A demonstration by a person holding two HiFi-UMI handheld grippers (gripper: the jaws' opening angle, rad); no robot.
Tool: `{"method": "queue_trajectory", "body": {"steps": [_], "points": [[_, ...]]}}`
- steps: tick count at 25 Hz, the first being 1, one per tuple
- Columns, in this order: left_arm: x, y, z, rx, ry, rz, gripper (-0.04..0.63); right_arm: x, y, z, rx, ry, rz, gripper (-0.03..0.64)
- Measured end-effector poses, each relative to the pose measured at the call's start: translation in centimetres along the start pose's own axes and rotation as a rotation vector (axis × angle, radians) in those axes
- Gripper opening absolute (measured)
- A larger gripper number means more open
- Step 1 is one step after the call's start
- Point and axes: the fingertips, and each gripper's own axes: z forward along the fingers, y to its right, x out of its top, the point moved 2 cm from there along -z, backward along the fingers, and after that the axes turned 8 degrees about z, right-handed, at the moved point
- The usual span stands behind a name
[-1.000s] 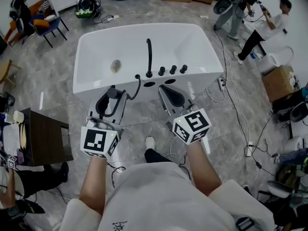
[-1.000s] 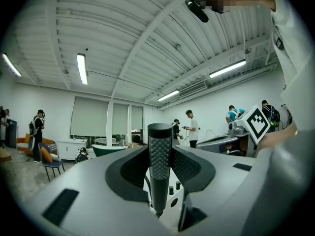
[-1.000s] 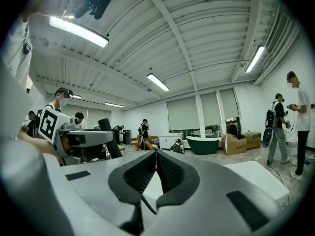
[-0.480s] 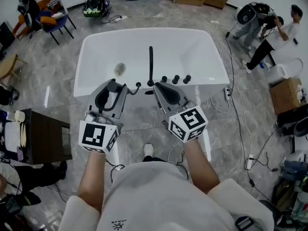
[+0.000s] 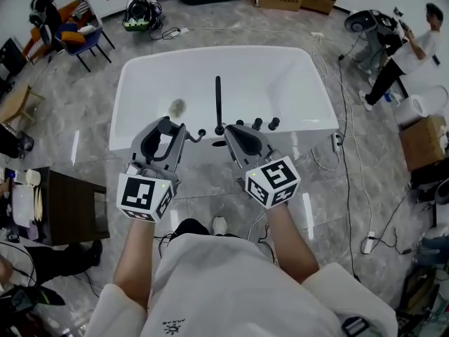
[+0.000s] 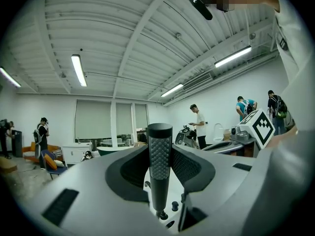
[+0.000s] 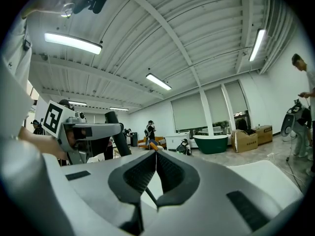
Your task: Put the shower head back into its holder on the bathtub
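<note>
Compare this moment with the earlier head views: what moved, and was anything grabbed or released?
The left gripper and the right gripper both advanced to the near rim of the bathtub. The left jaws stayed clamped on the shower head; the right jaws stayed shut and empty. Nothing was taken hold of or let go.

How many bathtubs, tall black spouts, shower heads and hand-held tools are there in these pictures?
bathtub: 1
tall black spout: 1
shower head: 1
tools: 2 (left tool, right tool)
Total: 5
</note>
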Motion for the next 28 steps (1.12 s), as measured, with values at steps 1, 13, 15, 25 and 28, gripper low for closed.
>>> {"method": "queue_trajectory", "body": {"steps": [1,13,15,25,28], "points": [[-0.2,-0.1,0.3,-0.001,-0.001,0.001,0.146,0.0,0.2,0.2,-0.003,-0.001,-0.002,0.017],[-1.3,-3.5,4.4,-0.017,0.009,-0.023,0.146,0.6,2.2,4.7,-0.017,-0.027,-0.038,0.018],[-1.7,-4.5,5.3,-0.022,0.009,-0.028,0.146,0.8,2.5,5.8,-0.027,-0.030,-0.051,0.018],[-5.1,-8.3,11.2,-0.085,-0.019,-0.059,0.146,1.2,5.7,11.8,-0.068,-0.038,-0.057,0.018],[-5.8,-9.4,13.1,-0.106,-0.023,-0.066,0.146,1.7,7.0,13.5,-0.086,-0.039,-0.061,0.018]]}}
